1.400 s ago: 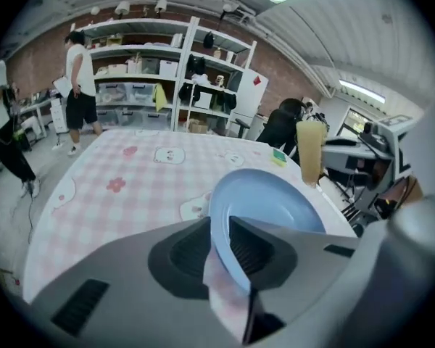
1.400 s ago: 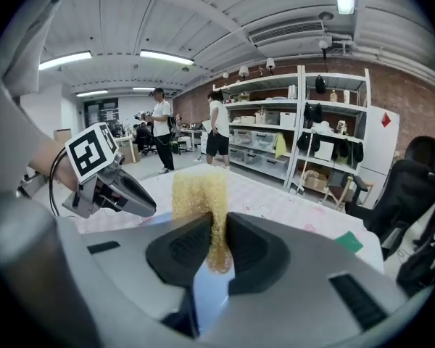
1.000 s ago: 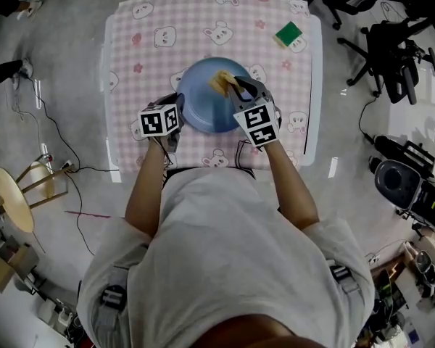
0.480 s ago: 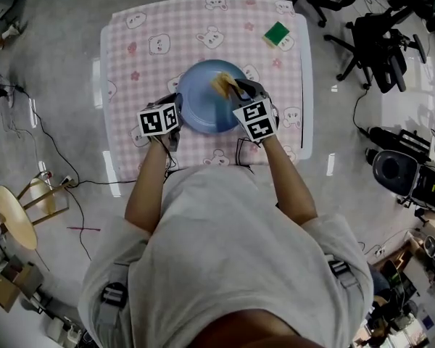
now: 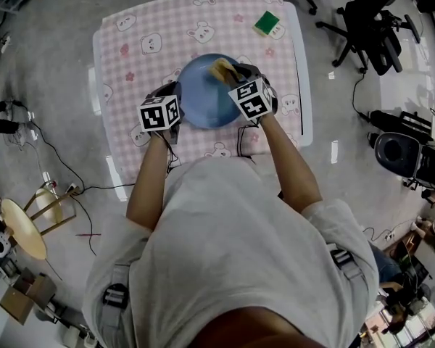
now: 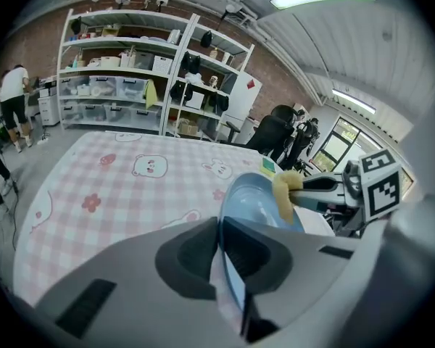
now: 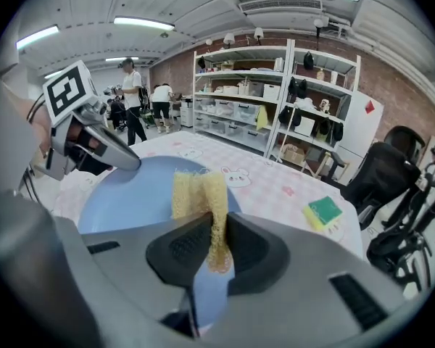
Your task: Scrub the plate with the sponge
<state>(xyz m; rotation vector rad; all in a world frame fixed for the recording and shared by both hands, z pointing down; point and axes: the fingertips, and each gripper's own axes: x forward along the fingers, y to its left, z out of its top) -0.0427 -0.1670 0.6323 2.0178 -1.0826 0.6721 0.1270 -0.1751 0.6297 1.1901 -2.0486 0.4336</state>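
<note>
A blue plate lies on the pink checked tablecloth, tilted up at its left side. My left gripper is shut on the plate's left rim, which runs between its jaws. My right gripper is shut on a yellow sponge and presses it against the plate's far right part. In the right gripper view the sponge stands folded between the jaws over the plate, with the left gripper beyond. From the left gripper view I see the sponge against the plate.
A green and yellow sponge lies near the table's far right corner, also visible as the green sponge. Office chairs stand right of the table, a wooden stool and cables on the left floor. Shelves line the wall.
The yellow sponge has shifted slightly toward the plate's far right rim. The left gripper keeps its hold on the plate's rim. The head camera's view has swung a little.
</note>
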